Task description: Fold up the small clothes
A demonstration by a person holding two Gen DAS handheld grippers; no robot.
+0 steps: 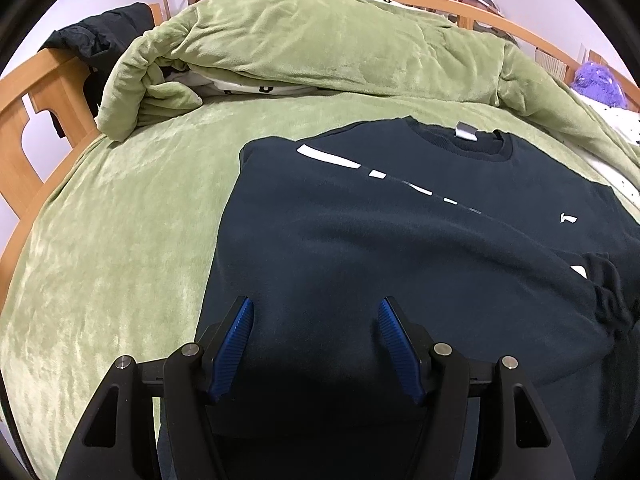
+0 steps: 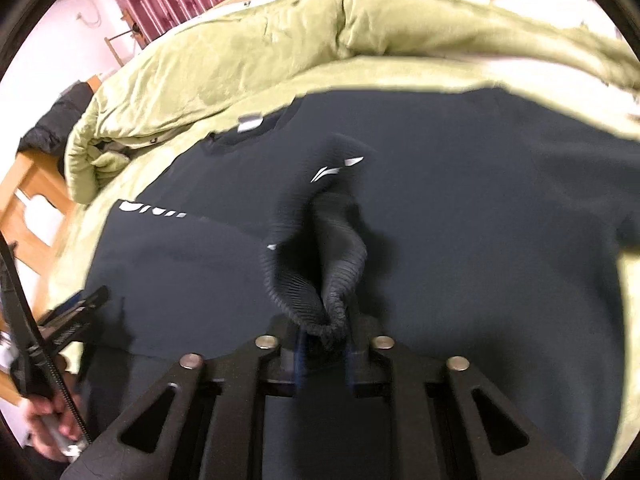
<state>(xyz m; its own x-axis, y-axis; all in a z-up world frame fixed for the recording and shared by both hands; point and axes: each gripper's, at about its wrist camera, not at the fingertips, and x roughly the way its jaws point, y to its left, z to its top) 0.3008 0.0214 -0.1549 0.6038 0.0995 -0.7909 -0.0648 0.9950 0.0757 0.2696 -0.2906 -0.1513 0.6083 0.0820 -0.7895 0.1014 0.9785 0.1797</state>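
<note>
A dark navy sweatshirt point(image 1: 360, 240) with white stripes lies spread on the green bedspread, neck toward the far side. My left gripper point(image 1: 316, 312) hovers open over its lower hem, blue pads point(image 1: 236, 340) apart, nothing between them. In the right wrist view the same sweatshirt point(image 2: 480, 200) fills the middle. My right gripper point(image 2: 324, 336) is shut on the ribbed cuff point(image 2: 320, 280) of a sleeve, which rises bunched from the jaws. That cuff point(image 1: 604, 292) shows crumpled at the right edge of the left wrist view.
A rumpled green duvet point(image 1: 300, 48) is heaped at the far side of the bed. A wooden bed frame point(image 1: 32, 120) runs along the left with a black jacket point(image 1: 92, 40) on it. A hand point(image 2: 52, 420) holding the other gripper shows at lower left.
</note>
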